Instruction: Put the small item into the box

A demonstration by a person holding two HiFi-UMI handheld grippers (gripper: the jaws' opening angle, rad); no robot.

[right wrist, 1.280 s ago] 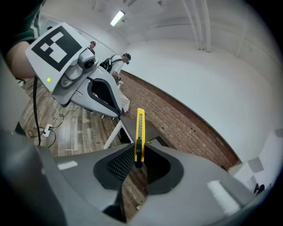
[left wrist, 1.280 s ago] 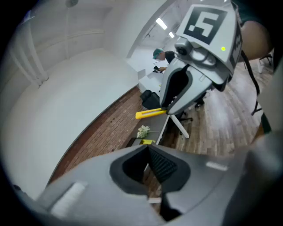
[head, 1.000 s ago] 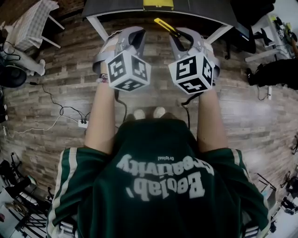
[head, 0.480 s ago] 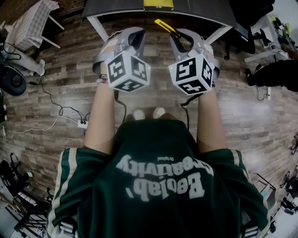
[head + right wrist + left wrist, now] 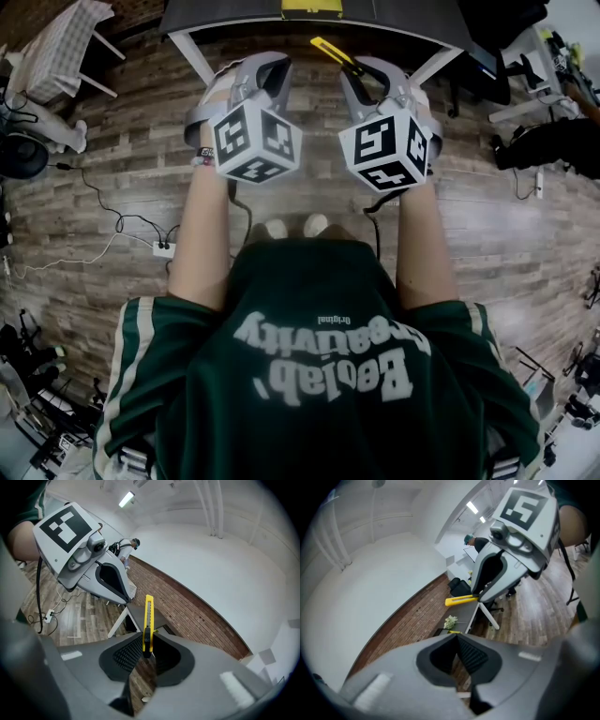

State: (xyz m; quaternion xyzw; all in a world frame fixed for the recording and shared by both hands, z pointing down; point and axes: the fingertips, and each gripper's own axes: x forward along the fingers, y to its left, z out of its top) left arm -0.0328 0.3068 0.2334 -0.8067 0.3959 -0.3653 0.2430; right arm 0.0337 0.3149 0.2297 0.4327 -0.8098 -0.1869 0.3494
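Plank floor (image 5: 122,187), brown, runs beneath you. A dark surface (image 5: 234,14) on white legs (image 5: 199,58) crosses the top of the head view, with only its near edge in frame.

Change over the last second: none of note. Both hands sit where they were, side by side, short of the surface's edge; only the head view has drifted slightly. Judgement: the carry is paused and placing has not begun.

Right hand-held gripper (image 5: 147,651): clamped on the yellow utility knife (image 5: 148,616), whose body sticks out ahead toward the surface. This is the task's small item; it is in the air, in no box.

Left hand-held gripper (image 5: 457,641): jaws together, nothing between them.

Box: not identified. A yellow object (image 5: 314,7) lies on the surface at the frame's top edge; you cannot tell whether it is part of the box.

Room to move: open air ahead of both jaws up to the surface's near edge. The two grippers sit close abreast, so mind the knife's tip. The legs splay outward below the edge, so stay above it.
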